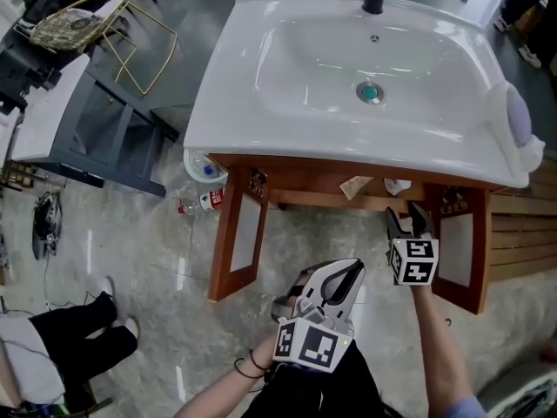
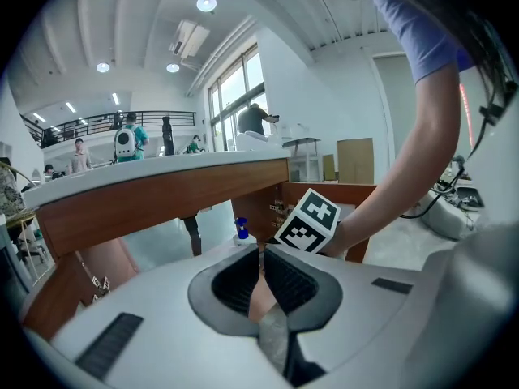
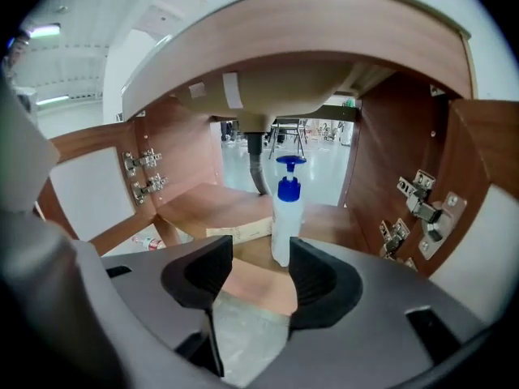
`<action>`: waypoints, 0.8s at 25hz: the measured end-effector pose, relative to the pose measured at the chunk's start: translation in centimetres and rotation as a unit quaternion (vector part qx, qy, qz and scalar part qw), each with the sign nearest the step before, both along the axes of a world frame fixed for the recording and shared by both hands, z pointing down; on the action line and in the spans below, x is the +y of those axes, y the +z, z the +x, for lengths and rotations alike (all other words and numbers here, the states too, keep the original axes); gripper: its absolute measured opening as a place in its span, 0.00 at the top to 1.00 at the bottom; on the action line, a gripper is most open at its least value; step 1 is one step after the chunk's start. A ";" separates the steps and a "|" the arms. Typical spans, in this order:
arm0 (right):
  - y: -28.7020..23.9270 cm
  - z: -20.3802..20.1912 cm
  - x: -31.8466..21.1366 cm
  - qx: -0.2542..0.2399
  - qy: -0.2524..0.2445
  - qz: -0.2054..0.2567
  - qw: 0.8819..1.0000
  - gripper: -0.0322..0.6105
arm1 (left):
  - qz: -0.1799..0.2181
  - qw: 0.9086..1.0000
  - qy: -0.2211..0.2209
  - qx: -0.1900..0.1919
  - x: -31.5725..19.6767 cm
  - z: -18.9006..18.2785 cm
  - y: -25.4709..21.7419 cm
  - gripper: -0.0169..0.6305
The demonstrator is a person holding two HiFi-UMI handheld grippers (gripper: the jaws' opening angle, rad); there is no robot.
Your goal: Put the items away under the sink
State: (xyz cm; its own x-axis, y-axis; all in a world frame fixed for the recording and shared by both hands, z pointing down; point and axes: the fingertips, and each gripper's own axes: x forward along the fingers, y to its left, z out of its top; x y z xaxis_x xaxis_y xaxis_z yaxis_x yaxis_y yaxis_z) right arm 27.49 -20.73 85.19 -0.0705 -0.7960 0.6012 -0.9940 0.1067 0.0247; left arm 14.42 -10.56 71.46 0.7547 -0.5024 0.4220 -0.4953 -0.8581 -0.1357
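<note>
A white pump bottle (image 3: 286, 217) with a blue pump head stands upright on the wooden shelf (image 3: 203, 205) inside the cabinet under the sink (image 1: 348, 59). A flat pale box (image 3: 240, 232) lies beside it on the left. My right gripper (image 3: 261, 258) is open just in front of the bottle, with nothing between its jaws; in the head view it (image 1: 409, 222) points into the cabinet opening. My left gripper (image 2: 261, 254) is shut and empty, lower down and outside the cabinet (image 1: 351, 275). The bottle's blue top (image 2: 240, 227) shows past it.
Both cabinet doors stand open, the left (image 1: 241, 233) and the right (image 1: 459, 244), with hinges (image 3: 422, 205) on the inner walls. A grey drain pipe (image 3: 258, 168) comes down at the back. A plastic bottle (image 1: 202, 202) lies on the floor to the left, near a dark table (image 1: 87, 120).
</note>
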 end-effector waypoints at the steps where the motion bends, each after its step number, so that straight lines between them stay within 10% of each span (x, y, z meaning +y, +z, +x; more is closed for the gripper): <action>1: -0.6 -0.2 0.3 -0.004 -0.004 0.001 1.000 0.60 | 0.000 1.000 -0.001 0.000 0.0 0.0 -0.5 0.95; 20: -18.3 -3.2 10.1 -0.147 -0.023 0.013 0.989 0.71 | -0.028 0.998 -0.053 0.021 4.1 -0.1 -11.9 0.95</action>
